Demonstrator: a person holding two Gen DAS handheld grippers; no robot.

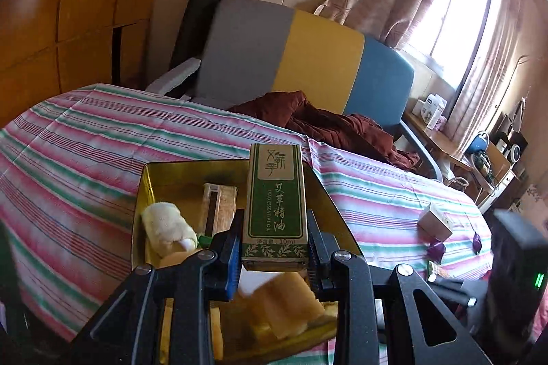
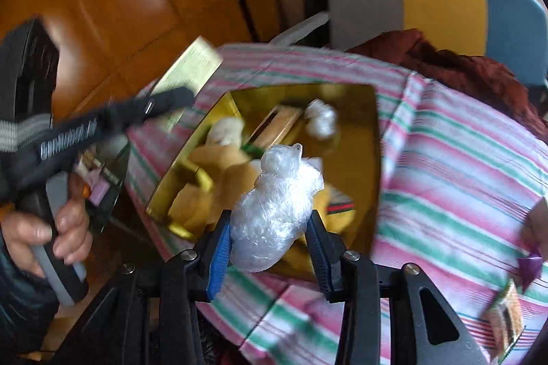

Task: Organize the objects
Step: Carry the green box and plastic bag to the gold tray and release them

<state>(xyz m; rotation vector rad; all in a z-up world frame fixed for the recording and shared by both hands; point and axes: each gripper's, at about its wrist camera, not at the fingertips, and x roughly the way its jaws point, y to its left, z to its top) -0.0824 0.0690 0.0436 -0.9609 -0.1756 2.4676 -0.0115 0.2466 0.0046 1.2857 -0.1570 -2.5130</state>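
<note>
My left gripper [image 1: 274,248] is shut on a tall green and tan essential oil box [image 1: 275,204] and holds it upright over the gold tin [image 1: 150,180]. The tin holds a cream plush toy [image 1: 167,228], a small tan box [image 1: 219,204] and yellow items. My right gripper [image 2: 269,238] is shut on a clear plastic-wrapped bundle [image 2: 274,207] above the tin's near edge [image 2: 375,159]. In the right wrist view the left gripper [image 2: 171,101] shows at the left with the oil box [image 2: 191,67] in it. Another wrapped bundle [image 2: 320,118] lies in the tin.
The tin sits on a striped bedspread [image 1: 85,139]. A small white box [image 1: 435,221] and purple wrappers [image 1: 436,250] lie on the bed at right. A brown blanket [image 1: 325,122], a colour-block headboard [image 1: 308,57] and a cluttered side table [image 1: 445,139] stand behind.
</note>
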